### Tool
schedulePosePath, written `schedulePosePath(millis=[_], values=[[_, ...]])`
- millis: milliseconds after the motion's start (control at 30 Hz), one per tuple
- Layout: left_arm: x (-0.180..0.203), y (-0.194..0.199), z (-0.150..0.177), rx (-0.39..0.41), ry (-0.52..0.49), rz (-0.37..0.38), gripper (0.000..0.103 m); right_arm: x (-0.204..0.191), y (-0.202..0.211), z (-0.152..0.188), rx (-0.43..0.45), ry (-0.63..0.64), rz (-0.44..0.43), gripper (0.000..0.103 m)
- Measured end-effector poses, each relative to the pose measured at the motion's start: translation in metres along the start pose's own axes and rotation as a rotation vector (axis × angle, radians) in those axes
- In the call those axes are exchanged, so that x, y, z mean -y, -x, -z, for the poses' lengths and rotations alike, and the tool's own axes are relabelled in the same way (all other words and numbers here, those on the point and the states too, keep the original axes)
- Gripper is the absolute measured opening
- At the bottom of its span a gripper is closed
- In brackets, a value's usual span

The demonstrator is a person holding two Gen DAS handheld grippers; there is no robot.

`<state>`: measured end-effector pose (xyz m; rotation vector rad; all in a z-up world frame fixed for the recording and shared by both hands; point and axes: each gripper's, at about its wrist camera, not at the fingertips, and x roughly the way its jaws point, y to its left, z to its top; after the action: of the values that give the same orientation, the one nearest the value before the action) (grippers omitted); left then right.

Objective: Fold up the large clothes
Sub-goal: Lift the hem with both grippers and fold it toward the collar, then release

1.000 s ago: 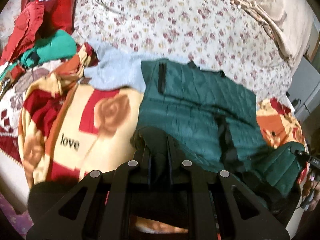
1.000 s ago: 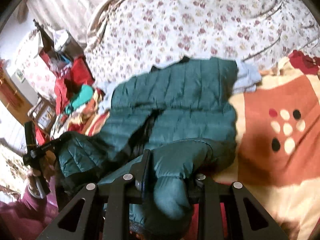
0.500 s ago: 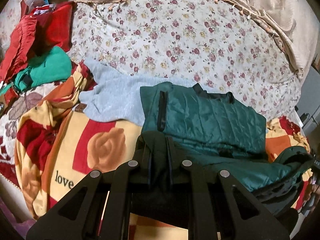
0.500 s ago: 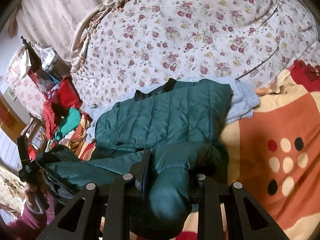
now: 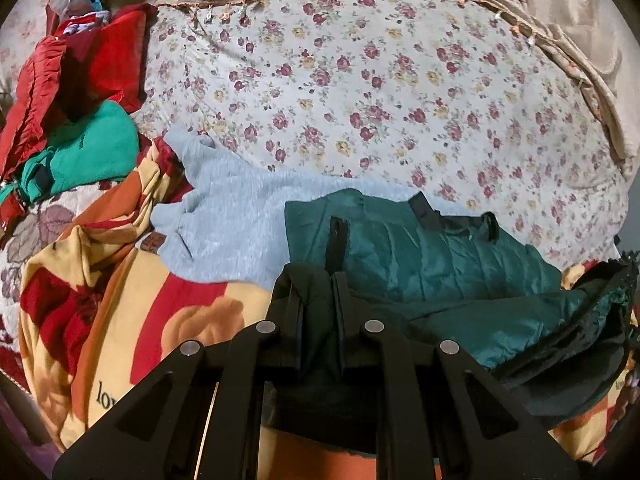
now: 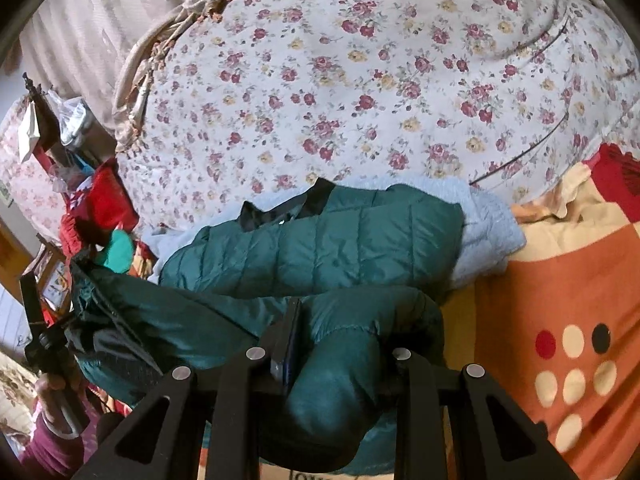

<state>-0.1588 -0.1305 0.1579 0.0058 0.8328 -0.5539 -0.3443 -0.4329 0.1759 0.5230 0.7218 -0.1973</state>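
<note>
A dark green quilted jacket (image 5: 432, 256) lies on the bed, its collar toward the floral sheet. My left gripper (image 5: 318, 296) is shut on the jacket's dark lower edge and holds it raised. My right gripper (image 6: 340, 340) is shut on a bunched green part of the jacket (image 6: 320, 248), also lifted. The held hem stretches between the two grippers above the jacket body. The left gripper shows in the right wrist view (image 6: 44, 344), held by a hand at the far left.
A light grey garment (image 5: 228, 220) lies under the jacket. A red, orange and yellow blanket (image 5: 120, 304) covers the near bed; its dotted part (image 6: 560, 320) is on the right. Red and teal clothes (image 5: 72, 120) are piled at the left. The floral sheet (image 5: 360, 100) lies beyond.
Both grippers have risen and moved toward the collar, carrying the jacket's lower edge over its body. More of the floral sheet and grey garment shows.
</note>
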Motion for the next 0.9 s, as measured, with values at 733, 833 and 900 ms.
schedulePosePath(millis=[733,833,900], values=[[0.016,-0.099,-0.063,-0.017,0.064,-0.129,0.011,0.021,-0.083,-0.071,0.018,-0.007,0.142,0.024],[0.019,-0.12,-0.061,-0.031,0.055,-0.158,0.012,0.031,-0.102,-0.072,0.007,-0.032,0.149,0.024],[0.02,-0.13,-0.06,-0.033,0.051,-0.166,0.013,0.039,-0.115,-0.072,-0.004,-0.054,0.147,0.024]])
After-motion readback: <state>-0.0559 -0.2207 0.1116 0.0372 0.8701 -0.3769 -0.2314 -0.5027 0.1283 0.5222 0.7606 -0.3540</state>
